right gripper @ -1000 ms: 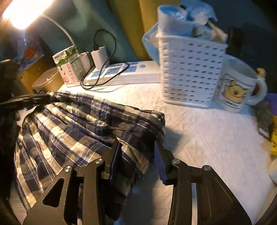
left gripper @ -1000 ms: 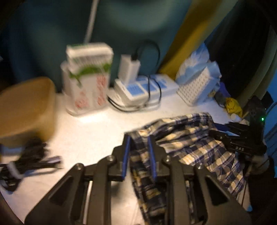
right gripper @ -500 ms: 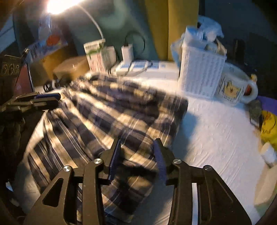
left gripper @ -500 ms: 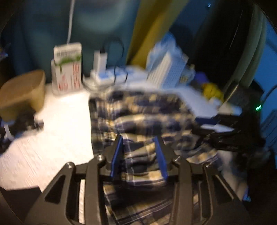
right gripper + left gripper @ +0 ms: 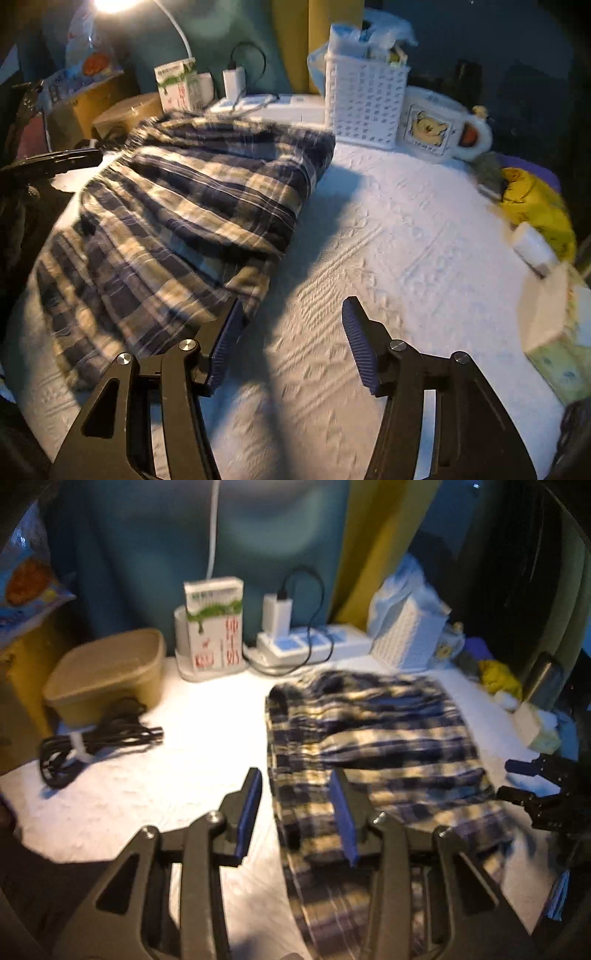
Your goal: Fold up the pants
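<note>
Beside the basket (image 5: 365, 107), just on its near side, the pants (image 5: 192, 221) lay on the white table cover (image 5: 406, 258) with one fold already laid over: a thicker doubled part toward the basket and power strip (image 5: 314, 644), a single layer trailing toward me and off the near table edge. I judged their long axis to run from the basket end back toward my hands.

My left gripper (image 5: 295, 805) hung over their left edge, jaws partly apart. In the left wrist view the right finger (image 5: 343, 812) stood over plaid cloth and the left one over bare cover; I saw no pinch, so I took it as free of the cloth.

My right gripper (image 5: 291, 332) was at the opposite side, the one nearer the mug (image 5: 439, 129). Its jaws were opening, already wide, with only bare cover between them. Its left finger (image 5: 225, 332) sat at the hem of the pants' right edge; whether it touched I could not tell through the blur.

So both hands flanked the near part of the pants, one at each long edge, neither clearly the closer. My reading was that the next fold would take the trailing near end up toward the basket, and each jaw would need to shift inward onto its own edge to grip first.
</note>
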`<state>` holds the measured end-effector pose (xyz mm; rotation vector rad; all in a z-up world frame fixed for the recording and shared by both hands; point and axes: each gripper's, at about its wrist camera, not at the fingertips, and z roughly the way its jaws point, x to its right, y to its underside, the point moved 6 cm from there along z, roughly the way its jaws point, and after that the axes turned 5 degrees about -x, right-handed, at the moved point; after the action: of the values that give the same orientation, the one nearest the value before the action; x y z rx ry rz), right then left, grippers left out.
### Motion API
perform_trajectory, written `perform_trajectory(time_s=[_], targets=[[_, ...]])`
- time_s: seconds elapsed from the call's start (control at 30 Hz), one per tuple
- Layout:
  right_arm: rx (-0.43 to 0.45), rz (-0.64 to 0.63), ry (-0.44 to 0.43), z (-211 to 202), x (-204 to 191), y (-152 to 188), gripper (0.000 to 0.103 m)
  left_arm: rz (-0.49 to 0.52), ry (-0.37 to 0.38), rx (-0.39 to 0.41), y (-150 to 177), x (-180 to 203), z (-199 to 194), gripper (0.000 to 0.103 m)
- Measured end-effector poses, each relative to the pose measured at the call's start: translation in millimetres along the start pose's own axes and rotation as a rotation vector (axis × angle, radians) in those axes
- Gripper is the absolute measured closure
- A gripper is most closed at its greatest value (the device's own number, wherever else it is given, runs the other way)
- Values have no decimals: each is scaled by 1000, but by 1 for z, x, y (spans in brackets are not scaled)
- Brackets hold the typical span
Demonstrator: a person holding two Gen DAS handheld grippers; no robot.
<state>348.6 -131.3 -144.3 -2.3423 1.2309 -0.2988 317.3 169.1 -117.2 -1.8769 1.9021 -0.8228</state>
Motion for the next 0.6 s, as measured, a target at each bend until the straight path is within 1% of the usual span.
perform_trajectory(time_s=[0.07,0.13,0.17,0.23,0.3,0.33,0.37,0.4,0.43,0.47,0.5,0.6], targets=[[33,-26,-30,-15,-13,2,44,16,37,8,9,16,-14,64],[50,-56,-59,-24,-30,3,44,37,93,-12,25,42,-19,64],[51,-75,-77,-26,-39,4,44,48,130,-36,37,60,-18,64],[46,-111,-99,-23,-60,5,44,65,165,-66,51,81,-14,64],[22,-132,-93,-10,-76,8,44,76,184,-108,71,99,-4,64],[3,-135,-83,-3,-80,11,44,79,189,-128,78,106,0,64],[-9,-138,-68,1,-82,16,44,89,178,-148,86,112,6,64],[-17,-145,-53,5,-83,19,44,103,147,-160,96,117,10,64],[-26,-167,-30,8,-85,24,44,106,131,-173,102,118,13,64],[-15,-183,-15,8,-86,25,44,103,129,-181,105,118,15,64],[-13,-181,-12,8,-85,27,44,101,124,-156,107,118,12,64],[-13,-175,-7,5,-80,33,44,101,125,-152,113,117,8,64]])
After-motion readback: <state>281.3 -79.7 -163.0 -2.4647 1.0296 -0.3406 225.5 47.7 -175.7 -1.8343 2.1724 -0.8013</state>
